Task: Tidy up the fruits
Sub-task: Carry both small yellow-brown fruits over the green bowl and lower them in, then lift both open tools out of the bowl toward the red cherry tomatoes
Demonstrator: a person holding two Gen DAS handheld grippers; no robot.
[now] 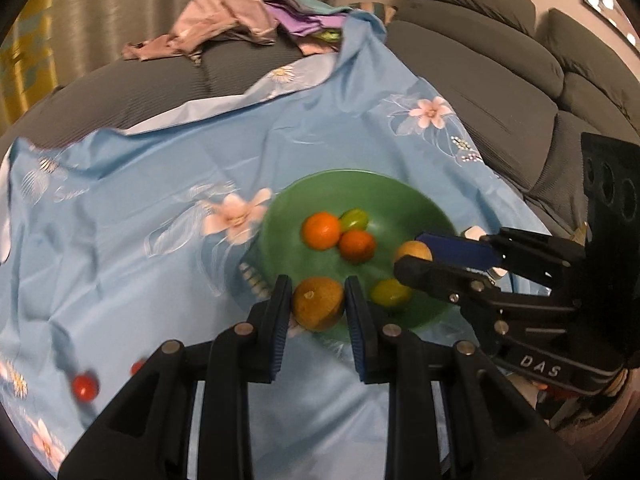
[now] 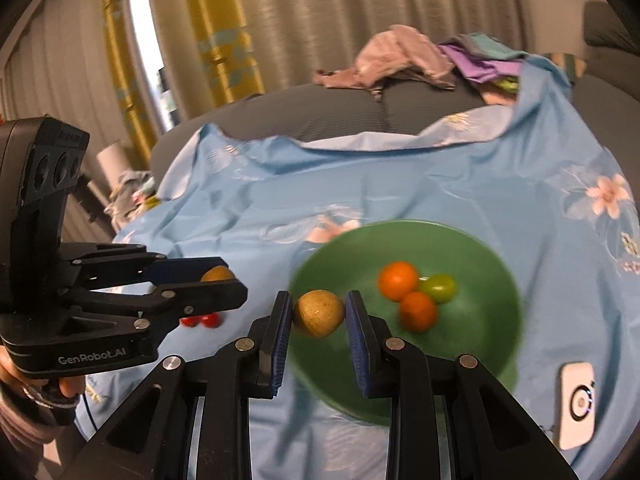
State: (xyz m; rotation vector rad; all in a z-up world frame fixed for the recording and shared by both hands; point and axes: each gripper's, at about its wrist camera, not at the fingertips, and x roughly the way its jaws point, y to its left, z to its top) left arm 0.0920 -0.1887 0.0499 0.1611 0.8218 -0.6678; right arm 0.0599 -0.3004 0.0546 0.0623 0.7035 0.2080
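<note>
Plainly, each gripper, left (image 1: 318,304) and right (image 2: 319,314), pinches one small brown fruit (image 1: 318,304) across its middle, light, firm, roundish, likely to roll inside the bowl (image 1: 360,188) at twelve o'clock.

We see a grey sofa (image 1: 472,92) draped with a light-blue flowered cloth (image 1: 132,216). On our cloth sit a green bowl (image 1: 404,196), two red cherry tomatoes (image 2: 200,320) and a white device (image 2: 576,408); crumpled clothes (image 1: 224,20) lie behind.
</note>
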